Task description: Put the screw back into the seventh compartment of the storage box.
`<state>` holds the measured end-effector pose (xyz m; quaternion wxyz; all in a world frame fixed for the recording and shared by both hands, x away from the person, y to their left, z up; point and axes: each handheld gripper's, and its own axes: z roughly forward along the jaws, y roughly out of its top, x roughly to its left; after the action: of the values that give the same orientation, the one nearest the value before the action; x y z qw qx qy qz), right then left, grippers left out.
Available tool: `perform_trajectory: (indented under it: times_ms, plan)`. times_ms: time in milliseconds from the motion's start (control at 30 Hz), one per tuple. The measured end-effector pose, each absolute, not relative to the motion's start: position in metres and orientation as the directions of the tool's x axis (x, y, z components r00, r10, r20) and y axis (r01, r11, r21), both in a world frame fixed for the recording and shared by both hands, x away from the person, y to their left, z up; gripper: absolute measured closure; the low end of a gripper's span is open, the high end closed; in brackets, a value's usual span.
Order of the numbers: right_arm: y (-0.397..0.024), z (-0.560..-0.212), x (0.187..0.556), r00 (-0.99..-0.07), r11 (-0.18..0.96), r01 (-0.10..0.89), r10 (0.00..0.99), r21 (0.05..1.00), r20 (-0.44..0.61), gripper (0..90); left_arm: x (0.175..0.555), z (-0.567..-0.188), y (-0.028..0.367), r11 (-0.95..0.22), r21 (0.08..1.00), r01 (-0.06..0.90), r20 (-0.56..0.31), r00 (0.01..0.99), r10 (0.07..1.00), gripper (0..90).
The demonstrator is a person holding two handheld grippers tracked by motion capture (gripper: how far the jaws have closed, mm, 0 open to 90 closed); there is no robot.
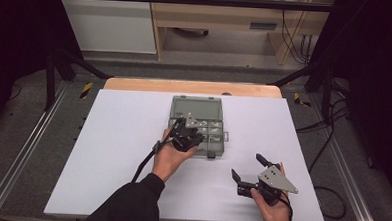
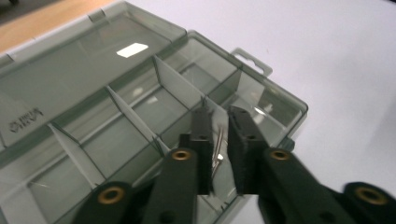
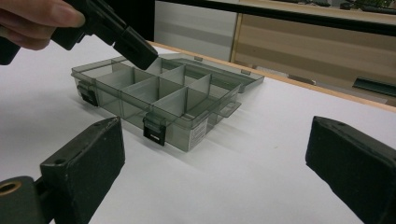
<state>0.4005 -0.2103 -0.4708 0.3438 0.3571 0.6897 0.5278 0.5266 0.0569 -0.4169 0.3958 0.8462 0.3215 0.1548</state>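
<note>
A smoky-grey organiser box (image 1: 198,125) lay open near the middle of the white desk (image 1: 107,151), its lid folded flat toward twelve o'clock and its divided tray toward six. Thin partitions split the tray into small compartments, and two dark latches (image 3: 154,130) hung on its near wall.

The left claw (image 1: 192,130) hovered over the tray's near edge, at about eleven o'clock from the right claw. In the left gripper view its two black jaws stood close together with only a narrow gap, poised above a compartment toward the tray's corner. Between and below them lay a few thin metal pins (image 2: 218,149), resting on the compartment floor; the pads did not press on them, so the claw held nothing. The person's left hand (image 1: 169,159) gripped the tool from behind, a black sleeve (image 1: 130,202) reaching in from six o'clock.

The right claw (image 1: 246,165) waited well apart from the box, toward four o'clock from it, low over bare desk. Its jaws were spread wide and empty, as the right gripper view showed with open white surface between the two pads. That same view looked across at the box from its latched side, with the left claw's tip (image 3: 135,49) dipping over the far compartments.
</note>
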Motion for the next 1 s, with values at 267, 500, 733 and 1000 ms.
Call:
perform_trajectory:
  times_ms: [267, 500, 733, 1000]
  plan:
    - [-0.210, -0.471, 0.400, -0.506, 0.192, 0.130, 0.857, 0.973, -0.101, 4.6, 0.517, -0.411, 0.060, -0.472, 0.792, 0.388, 0.015, 0.760, 0.650, 55.2]
    - [-0.210, -0.471, 0.400, -0.506, 0.198, 0.130, 0.856, 0.972, -0.107, 4.6, 0.507, -0.413, 0.073, -0.477, 0.790, 0.385, 0.036, 0.747, 0.664, 32.2]
    - [-0.209, -0.471, 0.400, -0.507, 0.203, 0.134, 0.855, 0.970, -0.110, 4.2, 0.491, -0.414, 0.103, -0.445, 0.823, 0.352, 0.043, 0.743, 0.668, 17.2]
    - [-0.210, -0.471, 0.400, -0.497, 0.195, 0.133, 0.862, 0.972, -0.105, 4.2, 0.473, -0.421, 0.145, -0.407, 0.864, 0.296, 0.066, 0.735, 0.675, 9.1]
